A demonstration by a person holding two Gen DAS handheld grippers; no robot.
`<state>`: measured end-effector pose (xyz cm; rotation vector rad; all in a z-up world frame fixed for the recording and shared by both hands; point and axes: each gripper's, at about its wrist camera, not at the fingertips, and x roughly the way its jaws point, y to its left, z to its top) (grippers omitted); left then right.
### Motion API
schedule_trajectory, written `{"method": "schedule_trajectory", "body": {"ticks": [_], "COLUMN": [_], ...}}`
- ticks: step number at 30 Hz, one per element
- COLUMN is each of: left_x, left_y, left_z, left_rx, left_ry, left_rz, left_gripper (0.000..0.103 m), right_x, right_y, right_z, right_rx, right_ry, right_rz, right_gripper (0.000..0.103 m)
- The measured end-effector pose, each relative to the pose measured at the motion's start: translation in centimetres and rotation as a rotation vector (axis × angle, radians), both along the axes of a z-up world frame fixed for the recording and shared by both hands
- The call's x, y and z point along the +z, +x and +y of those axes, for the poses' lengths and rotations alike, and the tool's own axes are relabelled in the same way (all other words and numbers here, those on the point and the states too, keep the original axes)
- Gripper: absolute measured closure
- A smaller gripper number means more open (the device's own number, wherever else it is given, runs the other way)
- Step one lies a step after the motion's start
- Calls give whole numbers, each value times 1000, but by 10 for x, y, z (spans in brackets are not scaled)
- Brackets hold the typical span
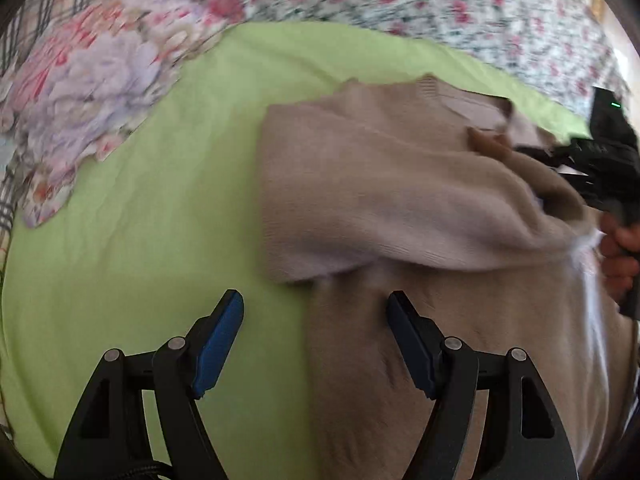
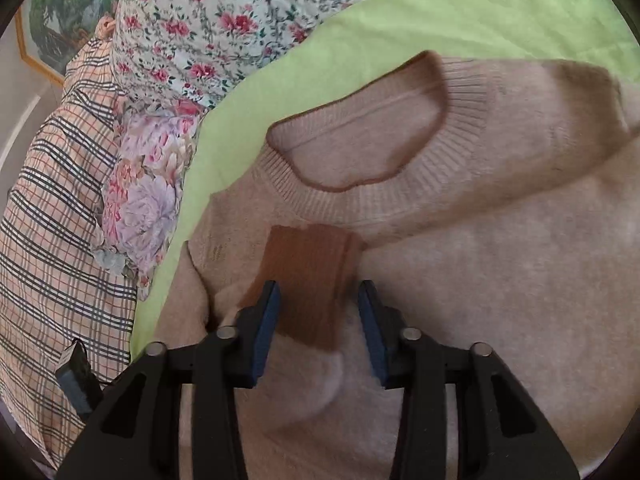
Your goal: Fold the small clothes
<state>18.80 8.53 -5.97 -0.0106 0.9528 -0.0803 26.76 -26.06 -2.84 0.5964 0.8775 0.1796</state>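
A beige knit sweater (image 2: 500, 280) lies flat on a lime-green sheet (image 2: 480, 12), its ribbed neckline (image 2: 360, 132) facing up. One sleeve is folded across the chest (image 1: 400, 200). Its brown cuff (image 2: 316, 280) lies between the blue pads of my right gripper (image 2: 319, 300); the jaws stand apart on either side of it, with a gap at the right pad. In the left wrist view the right gripper (image 1: 536, 152) shows dark at the right edge, by that cuff (image 1: 488, 144). My left gripper (image 1: 315, 308) hangs open over the sweater's side edge, holding nothing.
Floral bedding (image 2: 224, 20) and a plaid cover (image 2: 52, 200) border the green sheet on the far and left sides. A crumpled floral cloth (image 1: 88, 88) lies at the sheet's left. A person's hand (image 1: 620, 256) holds the right gripper. A framed picture (image 2: 60, 20) hangs at upper left.
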Motion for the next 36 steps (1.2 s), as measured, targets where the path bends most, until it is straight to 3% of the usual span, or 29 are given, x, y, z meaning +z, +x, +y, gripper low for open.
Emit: {"method": "schedule_trajectory", "body": {"ticks": [3, 6, 8, 10, 12, 14, 19, 21, 24, 30, 33, 36], "left_x": [-1, -2, -3, -3, -5, -4, 6, -1, 0, 21, 24, 13], "left_y": [13, 26, 32, 32, 29, 24, 8, 8, 0, 4, 31, 71], "left_z": [-2, -3, -1, -1, -5, -11, 5, 1, 6, 32, 38, 39], "left_rx": [19, 62, 113, 149, 154, 151, 233, 195, 100, -30, -40, -24], "left_ry": [-5, 10, 16, 4, 16, 60, -17, 9, -50, -210, -259, -296], "left_rz": [-15, -19, -25, -35, -34, -53, -107, -60, -34, -38, -6, 53], "left_gripper": [28, 28, 31, 34, 40, 47, 50, 51, 50, 30, 25, 24], "right_x": [31, 64, 68, 57, 34, 20, 17, 9, -1, 2, -1, 0], "right_y": [-27, -74, -98, -115, -119, -121, -131, -132, -135, -141, -134, -123], "right_z": [-13, -48, -67, -84, -93, -92, -85, -86, -91, -92, -99, -102], "right_rx": [-75, -226, -322, -409, -429, -428, -420, -433, -446, -436, -456, -447], "right_ry": [15, 20, -6, -57, -53, -55, -82, -97, -84, -50, -15, -30], "right_rz": [-118, -237, -259, -197, -107, -72, -138, -97, -71, -89, -77, -43], "right_gripper": [94, 94, 94, 94, 94, 95, 94, 95, 95, 91, 74, 78]}}
